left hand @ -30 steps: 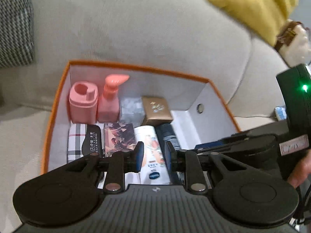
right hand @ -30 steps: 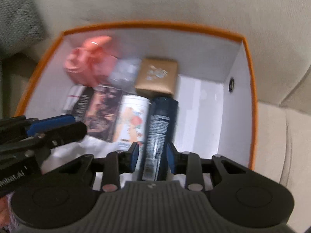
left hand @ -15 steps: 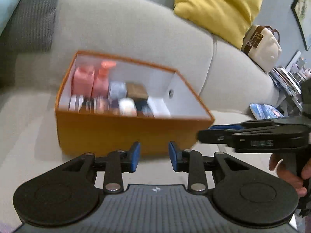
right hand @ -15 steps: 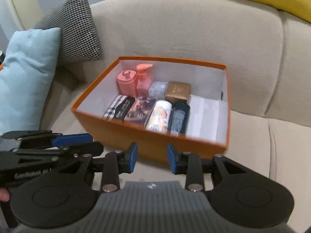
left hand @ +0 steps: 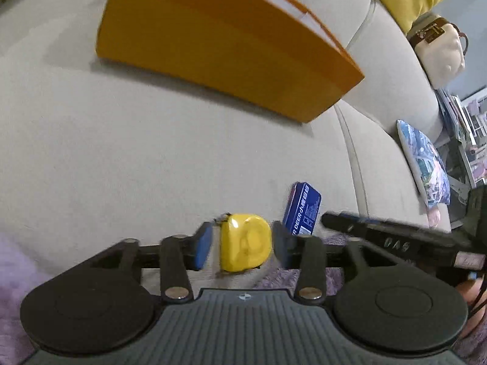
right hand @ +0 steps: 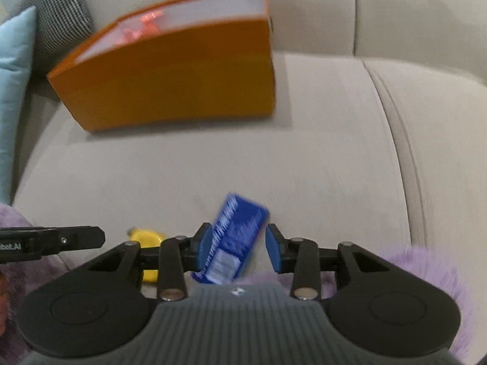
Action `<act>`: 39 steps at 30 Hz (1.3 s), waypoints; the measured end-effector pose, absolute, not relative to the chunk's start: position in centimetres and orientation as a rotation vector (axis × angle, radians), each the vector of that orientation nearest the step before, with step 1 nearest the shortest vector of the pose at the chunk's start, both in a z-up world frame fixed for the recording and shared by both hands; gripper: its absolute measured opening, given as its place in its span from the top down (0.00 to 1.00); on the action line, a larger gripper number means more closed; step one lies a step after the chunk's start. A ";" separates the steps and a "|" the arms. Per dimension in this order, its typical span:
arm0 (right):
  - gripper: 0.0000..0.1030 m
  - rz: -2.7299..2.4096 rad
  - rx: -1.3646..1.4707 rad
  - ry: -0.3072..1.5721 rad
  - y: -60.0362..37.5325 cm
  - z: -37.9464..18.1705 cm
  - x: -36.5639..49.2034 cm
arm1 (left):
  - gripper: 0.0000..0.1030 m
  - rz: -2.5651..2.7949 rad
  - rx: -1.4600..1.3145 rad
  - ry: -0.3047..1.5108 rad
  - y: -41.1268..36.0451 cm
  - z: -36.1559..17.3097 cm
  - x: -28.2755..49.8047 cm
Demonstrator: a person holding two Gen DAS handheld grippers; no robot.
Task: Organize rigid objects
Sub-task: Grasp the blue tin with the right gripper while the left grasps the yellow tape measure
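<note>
Left gripper fingers wide around yellow tape; right gripper wide around blue box. Centre each, then close squarely.

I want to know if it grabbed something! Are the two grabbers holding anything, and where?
Nothing is held yet. The left gripper is open around the yellow tape measure, gaps on both sides. The right gripper is open around the blue box.
</note>
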State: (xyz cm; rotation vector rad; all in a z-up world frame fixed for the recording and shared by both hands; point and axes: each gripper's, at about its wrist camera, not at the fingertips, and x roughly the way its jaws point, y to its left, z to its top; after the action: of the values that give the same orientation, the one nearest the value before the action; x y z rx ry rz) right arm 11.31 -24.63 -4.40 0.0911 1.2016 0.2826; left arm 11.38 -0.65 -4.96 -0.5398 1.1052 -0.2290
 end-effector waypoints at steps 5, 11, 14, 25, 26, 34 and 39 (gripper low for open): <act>0.61 0.267 0.151 1.211 -25.0 -5.3 11.7 | 0.42 -0.185 -0.513 1.150 -1.9 -6.8 12.3; 0.60 0.287 0.126 1.216 -24.2 -6.1 12.2 | 0.43 -0.179 -0.497 1.163 -2.6 -7.7 12.7; 0.60 0.297 0.132 1.228 -24.0 -6.6 12.7 | 0.41 -0.177 -0.473 1.157 -3.2 -7.9 12.7; 0.52 0.292 0.197 1.287 -24.0 -8.2 14.3 | 0.37 -0.198 -0.370 1.149 -4.8 -8.3 12.8; 0.51 0.291 0.195 1.288 -24.0 -8.3 14.3 | 0.43 -0.198 -0.380 1.145 -4.6 -8.3 12.7; 0.47 0.305 0.163 1.290 -23.4 -8.3 14.4 | 0.68 -0.232 -0.394 1.096 -4.5 -7.4 11.8; 0.55 0.300 0.263 1.289 -24.6 -7.9 14.1 | 0.74 -0.218 -0.353 1.044 -4.1 -5.9 10.7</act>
State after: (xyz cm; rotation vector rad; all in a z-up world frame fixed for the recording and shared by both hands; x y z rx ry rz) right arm 14.12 -24.62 -7.86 0.2626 1.2888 0.2995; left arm 10.74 -4.07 -5.93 -0.3527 1.0437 -0.2181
